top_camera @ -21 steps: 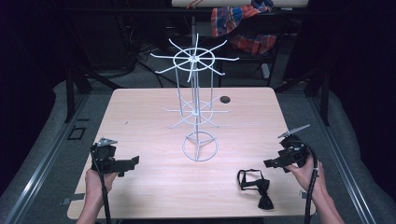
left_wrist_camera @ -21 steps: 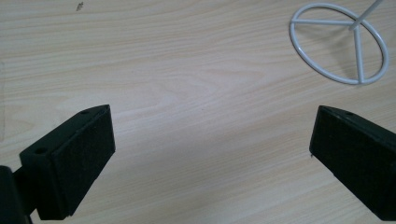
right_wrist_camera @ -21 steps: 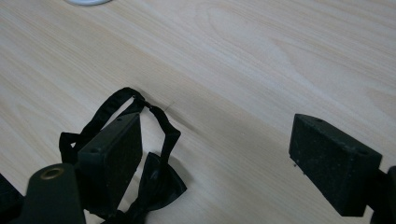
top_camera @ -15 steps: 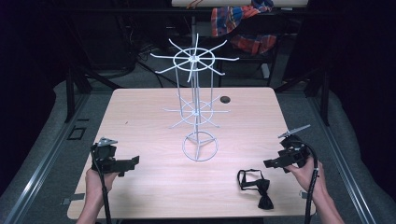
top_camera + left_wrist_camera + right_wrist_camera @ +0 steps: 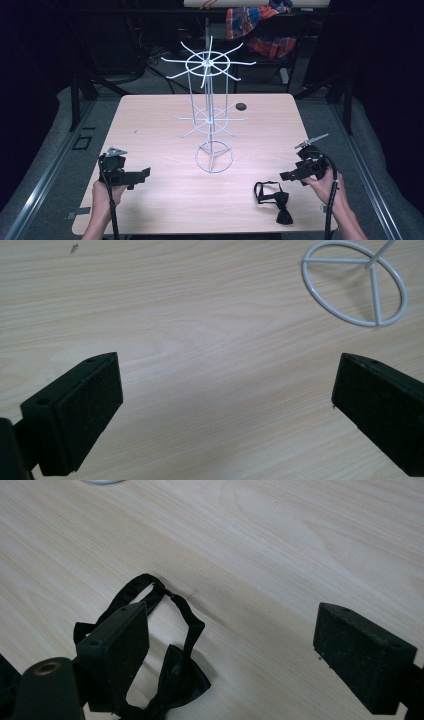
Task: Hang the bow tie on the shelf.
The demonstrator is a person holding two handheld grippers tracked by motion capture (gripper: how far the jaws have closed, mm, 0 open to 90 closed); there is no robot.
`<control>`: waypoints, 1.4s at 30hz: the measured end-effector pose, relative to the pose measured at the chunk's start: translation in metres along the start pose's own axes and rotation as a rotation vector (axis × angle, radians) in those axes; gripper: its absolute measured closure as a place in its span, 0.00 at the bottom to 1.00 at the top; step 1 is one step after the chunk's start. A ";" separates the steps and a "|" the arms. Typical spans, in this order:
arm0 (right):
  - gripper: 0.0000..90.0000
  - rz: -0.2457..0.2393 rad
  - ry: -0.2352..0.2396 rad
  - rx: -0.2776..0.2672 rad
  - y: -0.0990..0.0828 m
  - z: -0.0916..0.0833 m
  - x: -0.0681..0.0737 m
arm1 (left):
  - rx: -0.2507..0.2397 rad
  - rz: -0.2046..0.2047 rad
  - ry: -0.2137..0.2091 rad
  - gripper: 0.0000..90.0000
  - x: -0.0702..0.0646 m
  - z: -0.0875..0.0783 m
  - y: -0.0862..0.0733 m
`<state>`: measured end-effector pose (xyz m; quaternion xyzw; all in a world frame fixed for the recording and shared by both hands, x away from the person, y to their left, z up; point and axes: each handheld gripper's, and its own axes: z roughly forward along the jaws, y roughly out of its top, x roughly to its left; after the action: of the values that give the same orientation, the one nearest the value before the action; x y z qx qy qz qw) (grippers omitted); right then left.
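Table [image 5: 165, 130] of pale wood is carrying a white wire rack [image 5: 210, 112] at its centre, in the high view; nothing is hanging on its arms. Black bow tie [image 5: 274, 200] is lying flat near the front right edge, strap looped beside it. Right tool [image 5: 290, 175] is hovering just right of the bow tie, released, not touching it. Left tool [image 5: 142, 173] is hovering over the front left, released, well apart from the tie. Small dark round thing [image 5: 241, 106] is sitting behind the rack. Dark room, plaid cloth [image 5: 260, 22] hanging at the back.

Left gripper view: jaws standing wide over bare wood, rack's ring base [image 5: 355, 282] lying ahead to the right.

Right gripper view: jaws standing wide, bow tie [image 5: 175, 670] lying beneath and beside the left one, nothing gripped.
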<state>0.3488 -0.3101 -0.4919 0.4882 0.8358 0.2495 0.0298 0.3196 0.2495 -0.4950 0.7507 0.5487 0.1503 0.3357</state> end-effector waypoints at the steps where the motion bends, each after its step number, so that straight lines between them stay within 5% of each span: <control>1: 0.15 0.001 0.003 -0.002 0.000 0.000 0.000 | 0.005 0.002 -0.001 0.00 -0.001 0.000 0.000; 24: 0.15 -0.034 0.021 0.060 0.003 0.012 0.012 | 0.008 0.005 -0.008 0.00 -0.001 0.002 0.000; 31: 0.18 -0.070 0.006 0.129 0.004 0.023 0.017 | 0.015 0.005 -0.014 0.00 -0.001 0.002 0.001; 36: 0.24 -0.075 0.003 0.153 0.004 0.028 0.019 | 0.018 0.006 -0.014 0.00 -0.001 0.002 0.001; 42: 0.45 -0.076 -0.002 0.178 0.005 0.034 0.020 | 0.020 0.005 -0.015 0.00 -0.002 0.003 0.001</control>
<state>0.3519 -0.2780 -0.5158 0.4572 0.8725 0.1724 -0.0037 0.3210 0.2470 -0.4963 0.7567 0.5456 0.1402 0.3318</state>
